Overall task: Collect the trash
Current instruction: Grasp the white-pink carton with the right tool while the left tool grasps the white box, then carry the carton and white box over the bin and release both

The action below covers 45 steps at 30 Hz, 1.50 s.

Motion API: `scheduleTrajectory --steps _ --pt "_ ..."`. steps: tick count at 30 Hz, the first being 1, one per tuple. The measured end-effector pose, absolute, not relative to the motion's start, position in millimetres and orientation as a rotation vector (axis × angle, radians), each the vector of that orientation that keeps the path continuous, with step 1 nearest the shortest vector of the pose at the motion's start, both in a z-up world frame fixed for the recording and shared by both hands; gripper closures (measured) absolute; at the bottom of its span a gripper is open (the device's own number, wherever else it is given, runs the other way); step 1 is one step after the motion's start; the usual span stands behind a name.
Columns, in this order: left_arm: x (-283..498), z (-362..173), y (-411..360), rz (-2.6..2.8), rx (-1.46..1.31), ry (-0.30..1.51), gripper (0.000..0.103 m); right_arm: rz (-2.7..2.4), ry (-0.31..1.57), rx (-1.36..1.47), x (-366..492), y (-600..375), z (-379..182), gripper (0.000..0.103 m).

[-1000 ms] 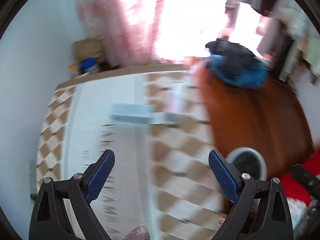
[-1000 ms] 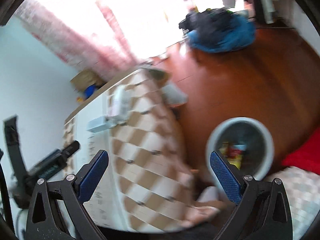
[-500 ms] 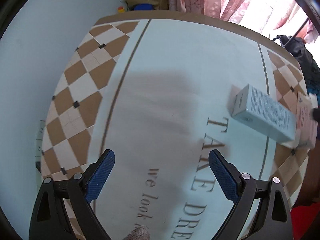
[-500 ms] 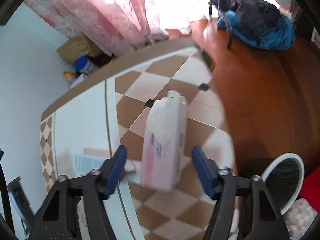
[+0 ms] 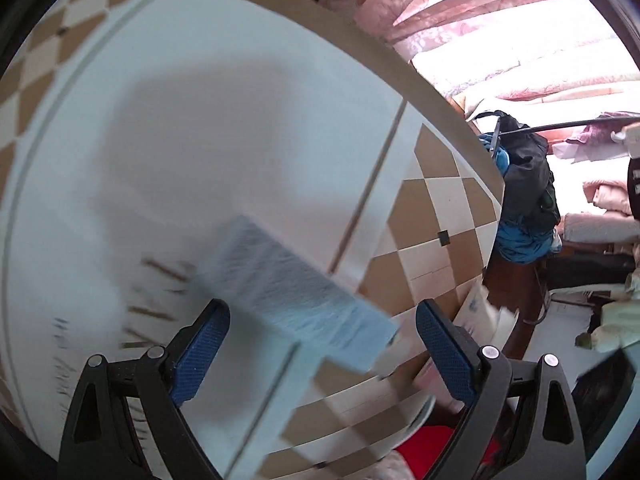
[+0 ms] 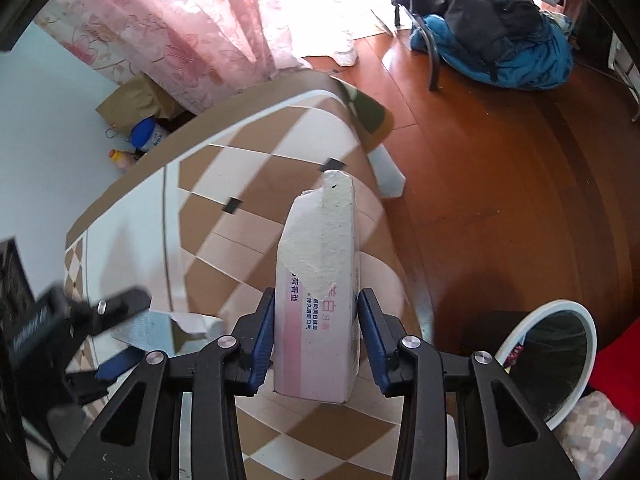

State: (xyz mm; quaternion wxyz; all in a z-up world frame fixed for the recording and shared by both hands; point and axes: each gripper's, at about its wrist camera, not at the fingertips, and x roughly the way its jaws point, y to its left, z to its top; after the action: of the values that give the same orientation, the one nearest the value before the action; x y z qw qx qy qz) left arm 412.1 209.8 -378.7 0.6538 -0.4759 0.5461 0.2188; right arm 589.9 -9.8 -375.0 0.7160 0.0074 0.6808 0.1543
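Checkered table (image 6: pixel 224 240) fills mid-frame, white bin (image 6: pixel 560 364) sits lower right on the floor, right gripper (image 6: pixel 316 336) is clamped on the pink-white carton (image 6: pixel 320 292) at center, left gripper (image 5: pixel 320 344) gapes wide around the blurry blue box (image 5: pixel 296 292).

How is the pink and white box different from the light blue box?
The pink and white box is clamped between the fingers of the right gripper; the light blue box lies on the table, with the left gripper open around it. The pink and white box has a torn top end; the blue one is too blurred to tell. Both are long, narrow cardboard boxes.
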Motion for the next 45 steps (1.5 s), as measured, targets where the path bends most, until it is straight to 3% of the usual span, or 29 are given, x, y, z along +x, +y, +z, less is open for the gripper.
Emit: scheduleTrajectory --steps 1,2,4,7,13,19,29,38,45 --pt "416 -379 208 0.507 -1.081 1.243 0.031 0.339 1.510 0.015 590 -11 -376 0.061" --pt "420 -379 208 0.524 -1.072 1.242 0.036 0.339 1.511 0.013 590 -13 -377 0.061" --pt "423 -373 206 0.526 -1.036 1.212 0.058 0.342 1.507 0.007 589 -14 -377 0.062" --pt "423 -360 196 0.525 -0.874 1.208 0.064 0.351 1.502 -0.003 583 -16 -375 0.062" --pt "400 -322 166 0.550 -0.433 1.150 0.066 0.378 1.456 -0.036 559 -20 -361 0.062" --pt "355 -294 149 0.590 -0.208 1.089 0.067 0.443 1.371 -0.024 518 -31 -327 0.062" --pt "294 -215 87 0.548 -0.071 0.930 0.067 0.506 1.237 0.065 452 -86 -245 0.062" --pt "294 -144 -13 0.333 -0.076 0.795 0.067 0.448 1.130 0.169 418 -193 -169 0.062" --pt "333 -143 -100 0.164 -0.066 0.789 0.067 0.312 1.103 0.194 412 -294 -154 0.062"
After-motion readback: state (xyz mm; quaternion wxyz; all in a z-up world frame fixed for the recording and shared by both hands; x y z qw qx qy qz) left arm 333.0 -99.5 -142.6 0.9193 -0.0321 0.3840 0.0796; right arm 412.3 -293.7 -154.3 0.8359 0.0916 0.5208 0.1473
